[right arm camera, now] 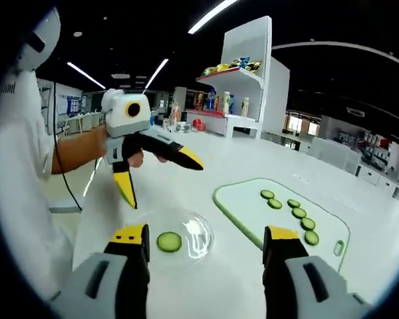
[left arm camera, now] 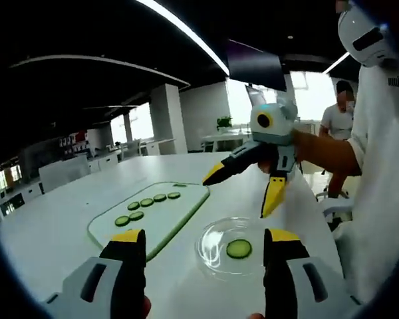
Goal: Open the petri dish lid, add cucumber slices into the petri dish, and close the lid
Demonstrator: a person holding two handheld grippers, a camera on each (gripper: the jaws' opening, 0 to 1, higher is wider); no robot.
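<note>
Petri dish (left arm camera: 229,247) w/ one cucumber slice (left arm camera: 239,249) in it, sitting on white table (left arm camera: 66,219) just beside cutting board (left arm camera: 153,216).

Left gripper (left arm camera: 203,266) & right gripper (right arm camera: 206,266) both hanging over the dish w/ jaws spread wide, gripping nothing. Six more slices (left arm camera: 146,203) lying on the board, far side from the dish. Can't tell where the lid is: clear plastic, glare. Risk: jaws crushing or dropping a thin wet slice en route, or nudging the light dish across the slick table while placing.
</note>
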